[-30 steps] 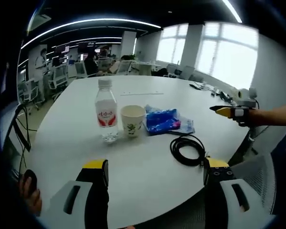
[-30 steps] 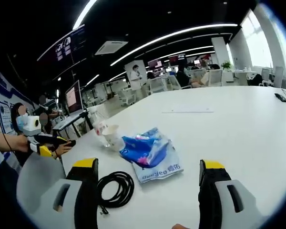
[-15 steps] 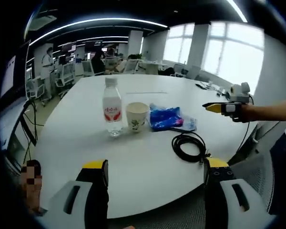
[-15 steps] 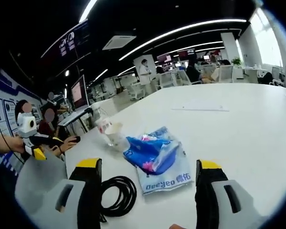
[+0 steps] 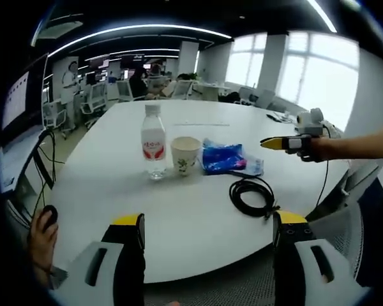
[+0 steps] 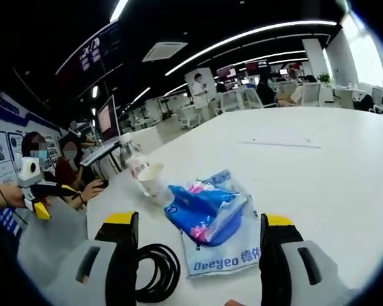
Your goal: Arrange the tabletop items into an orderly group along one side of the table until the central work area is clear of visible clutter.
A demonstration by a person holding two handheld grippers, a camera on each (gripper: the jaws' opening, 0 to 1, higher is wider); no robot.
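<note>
On the white round table (image 5: 198, 223) stand a water bottle with a red label (image 5: 154, 141) and a paper cup (image 5: 185, 155), with a blue tissue pack (image 5: 225, 157) beside them and a coiled black cable (image 5: 251, 197) nearer the edge. My left gripper (image 5: 207, 226) is open at the table's near edge, nothing between its jaws. The right gripper (image 5: 282, 143) comes in from the right, held above the table edge. In the right gripper view, the open right gripper (image 6: 195, 224) frames the tissue pack (image 6: 207, 213), with the cable (image 6: 154, 271), cup (image 6: 152, 180) and bottle (image 6: 134, 166) to its left.
The left gripper (image 6: 39, 199) shows at the far left of the right gripper view, held by a hand. A sheet of paper (image 6: 279, 143) lies further out on the table. Office chairs, desks and seated people fill the room behind. A chair (image 5: 335, 226) stands at the table's right edge.
Both cameras have shifted slightly. The right gripper view has drawn closer to the tissue pack. The items on the table have not moved.
</note>
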